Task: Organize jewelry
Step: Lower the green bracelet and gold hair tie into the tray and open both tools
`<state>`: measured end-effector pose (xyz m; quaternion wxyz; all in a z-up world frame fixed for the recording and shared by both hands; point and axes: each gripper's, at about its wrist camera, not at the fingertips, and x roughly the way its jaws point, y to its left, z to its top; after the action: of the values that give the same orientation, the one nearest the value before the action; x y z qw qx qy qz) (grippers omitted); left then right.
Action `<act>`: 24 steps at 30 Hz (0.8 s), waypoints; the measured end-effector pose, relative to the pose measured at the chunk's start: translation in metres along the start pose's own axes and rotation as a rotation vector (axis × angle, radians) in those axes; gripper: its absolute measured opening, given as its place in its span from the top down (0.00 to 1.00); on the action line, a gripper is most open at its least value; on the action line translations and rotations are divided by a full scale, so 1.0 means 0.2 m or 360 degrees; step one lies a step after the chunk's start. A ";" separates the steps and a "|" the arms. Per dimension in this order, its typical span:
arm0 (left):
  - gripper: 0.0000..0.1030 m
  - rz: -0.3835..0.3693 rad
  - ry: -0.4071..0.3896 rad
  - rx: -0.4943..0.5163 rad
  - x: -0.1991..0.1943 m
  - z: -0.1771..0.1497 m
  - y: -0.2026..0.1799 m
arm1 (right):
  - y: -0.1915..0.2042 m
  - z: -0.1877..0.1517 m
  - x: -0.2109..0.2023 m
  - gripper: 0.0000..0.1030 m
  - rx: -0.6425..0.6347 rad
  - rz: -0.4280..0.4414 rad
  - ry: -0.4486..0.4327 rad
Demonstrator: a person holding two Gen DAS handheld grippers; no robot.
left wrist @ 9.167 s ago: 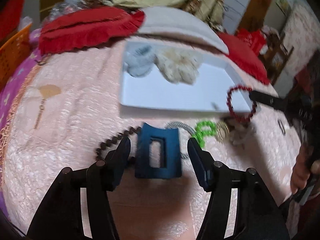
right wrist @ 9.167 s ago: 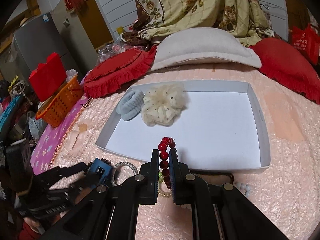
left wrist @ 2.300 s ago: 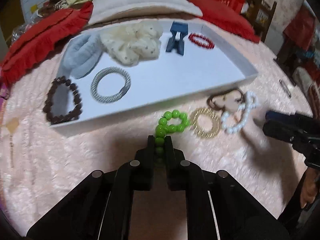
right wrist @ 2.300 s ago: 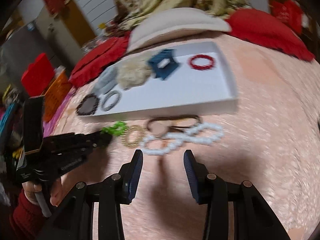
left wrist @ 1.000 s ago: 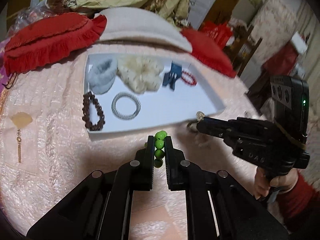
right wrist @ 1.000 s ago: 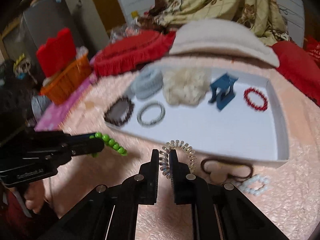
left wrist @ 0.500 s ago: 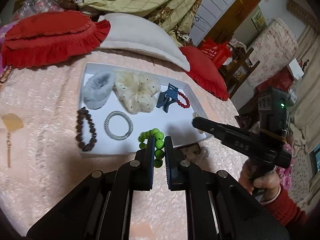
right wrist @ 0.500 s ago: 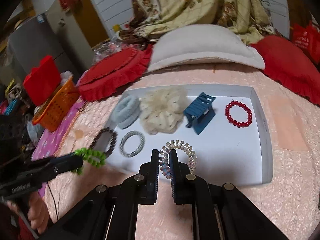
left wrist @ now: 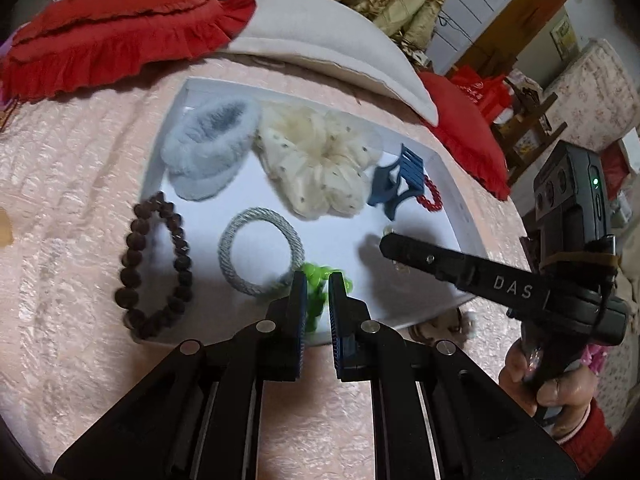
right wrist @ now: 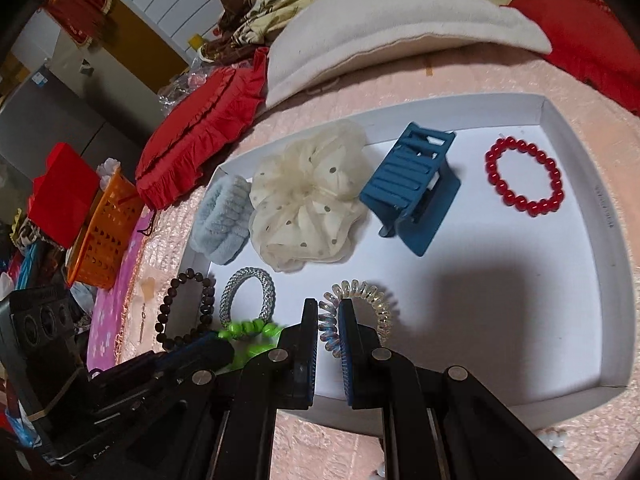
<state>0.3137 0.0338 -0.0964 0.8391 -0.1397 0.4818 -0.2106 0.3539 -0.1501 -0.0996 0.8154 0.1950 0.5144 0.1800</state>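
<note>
Pinching a green bead bracelet point(left wrist: 316, 284) between its two closed-in fingers, the left gripper point(left wrist: 317, 280) holds it over the near edge of the white tray point(right wrist: 608, 216), at about 6 o'clock in the left wrist view. In the right wrist view the same green beads sit at about 8 o'clock, just beside the grey braided hair tie point(right wrist: 248, 294).

The right gripper point(right wrist: 328, 312) is clamped on a clear spiral hair tie point(right wrist: 362, 296), which hangs over the tray floor near its front wall, at about 6 o'clock in that view.

Inside the tray, a dark brown bead bracelet point(left wrist: 154, 266) lies at the left end, partly draped over the tray's left wall. Beyond it, toward 11 o'clock, rests a pale blue fluffy scrunchie point(left wrist: 210, 152), touching a cream dotted scrunchie point(right wrist: 306, 200) near the middle. A blue claw clip point(right wrist: 412, 186) stands at about 1 o'clock beside the cream one, and a red bead bracelet point(right wrist: 524, 176) lies flat at 2 o'clock, apart from the clip.

The tray sits on a pink quilted bedspread point(left wrist: 72, 184), with a white pillow point(right wrist: 400, 28) and red frilled cushion point(left wrist: 116, 36) behind it. An orange basket point(right wrist: 102, 228) stands at 9 o'clock in the right wrist view.
</note>
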 end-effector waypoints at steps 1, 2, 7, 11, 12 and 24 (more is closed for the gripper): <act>0.91 -0.0008 0.0007 -0.0011 -0.01 0.00 0.01 | 0.00 0.00 0.01 0.91 0.0002 0.0002 0.0013; 0.91 -0.0018 0.0016 -0.0022 -0.01 0.01 0.01 | 0.01 0.00 0.02 0.91 0.0007 0.0004 0.0023; 0.68 -0.0057 -0.0029 -0.0036 -0.12 0.01 0.02 | 0.02 -0.01 0.05 0.88 0.0054 0.0013 0.0083; 0.63 -0.0054 -0.0116 -0.0031 -0.23 0.01 0.03 | 0.05 -0.02 0.01 0.61 0.0038 0.0022 0.0056; 0.63 -0.0049 -0.0134 -0.0034 -0.25 0.00 0.04 | 0.06 -0.02 -0.01 0.61 0.0035 0.0022 0.0040; 0.63 0.0135 -0.0217 -0.0002 -0.34 -0.09 0.05 | 0.02 -0.18 -0.45 0.61 -0.0011 -0.0109 -0.0169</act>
<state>0.2705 0.0754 -0.0590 0.8780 -0.1338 0.4291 -0.1644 0.2845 -0.1872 -0.0425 0.8479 0.1837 0.4762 0.1431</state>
